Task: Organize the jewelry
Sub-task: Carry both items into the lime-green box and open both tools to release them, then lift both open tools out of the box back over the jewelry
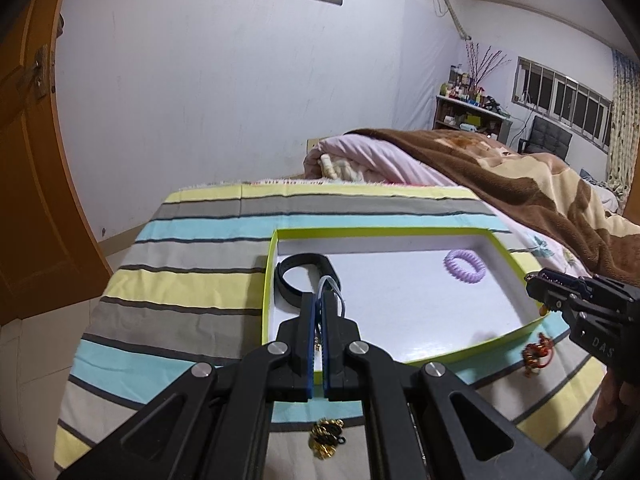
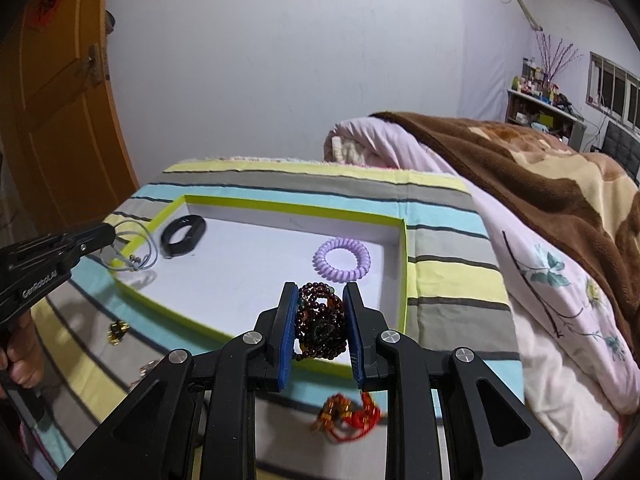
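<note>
A shallow tray with a lime-green rim [image 1: 272, 280] [image 2: 404, 264] lies on the striped cloth. Inside it rest a black wristband [image 1: 290, 276] [image 2: 183, 235] and a purple coil hair tie [image 1: 465, 267] [image 2: 342, 259]. My left gripper [image 1: 319, 300] [image 2: 114, 236] is shut on a thin grey cord bracelet [image 1: 334, 290] [image 2: 138, 254], hanging over the tray's left rim. A bundle of dark red beads [image 2: 320, 320] sits between the pads of my right gripper [image 2: 320, 292] [image 1: 534, 280], which is shut on it above the tray's near edge.
On the cloth in front of the tray lie a red and gold charm [image 1: 538, 354] [image 2: 348, 412] and a black and gold trinket [image 1: 326, 438] [image 2: 117, 330]. A heaped brown and pink blanket [image 2: 540, 184] borders the right. An orange door [image 2: 60, 120] stands left.
</note>
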### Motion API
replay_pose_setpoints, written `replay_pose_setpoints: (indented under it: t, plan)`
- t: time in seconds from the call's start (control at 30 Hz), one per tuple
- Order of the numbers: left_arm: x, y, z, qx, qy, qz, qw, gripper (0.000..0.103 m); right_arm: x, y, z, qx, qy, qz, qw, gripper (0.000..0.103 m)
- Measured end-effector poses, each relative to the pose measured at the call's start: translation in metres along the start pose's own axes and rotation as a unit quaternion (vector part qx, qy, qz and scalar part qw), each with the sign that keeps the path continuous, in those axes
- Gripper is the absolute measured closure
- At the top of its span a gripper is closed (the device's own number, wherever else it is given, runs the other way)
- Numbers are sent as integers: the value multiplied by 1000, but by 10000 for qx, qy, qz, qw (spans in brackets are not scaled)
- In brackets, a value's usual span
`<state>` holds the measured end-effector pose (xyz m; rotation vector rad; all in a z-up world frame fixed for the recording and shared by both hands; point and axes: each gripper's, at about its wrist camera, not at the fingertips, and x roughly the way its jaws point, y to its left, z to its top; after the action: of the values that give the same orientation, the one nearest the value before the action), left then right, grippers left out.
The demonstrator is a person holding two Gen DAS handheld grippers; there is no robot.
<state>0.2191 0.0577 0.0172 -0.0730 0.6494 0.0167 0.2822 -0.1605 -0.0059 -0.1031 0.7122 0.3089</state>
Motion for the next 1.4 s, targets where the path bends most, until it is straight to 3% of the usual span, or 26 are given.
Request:
replay_pose_setpoints:
  t: [0.33, 0.63, 0.73, 1.03, 1.23, 1.4]
  plan:
    - [30, 6, -6, -38, 273, 42, 9996, 100, 43, -16, -3, 168, 439, -65, 9989, 79]
    - [39, 11, -8, -140, 398, 16, 9991, 100, 48, -14, -3, 118, 561, -51, 9983, 78]
    - [40, 11, -9, -108, 422, 26, 9990, 99, 46, -14, -2, 129, 513, -92, 9986, 72]
    - [24, 10, -9, -75, 379, -10, 9993, 97, 21, -10, -4, 124, 343, -84, 9993, 70]
    - [-1, 10, -11, -79, 234, 42, 9997, 85, -9, -3, -11, 84, 191, -13, 9998, 70]
    - [-21, 11, -16, -128, 162, 88, 9997, 82, -35, 1, -21, 66, 88, 36, 9999, 70]
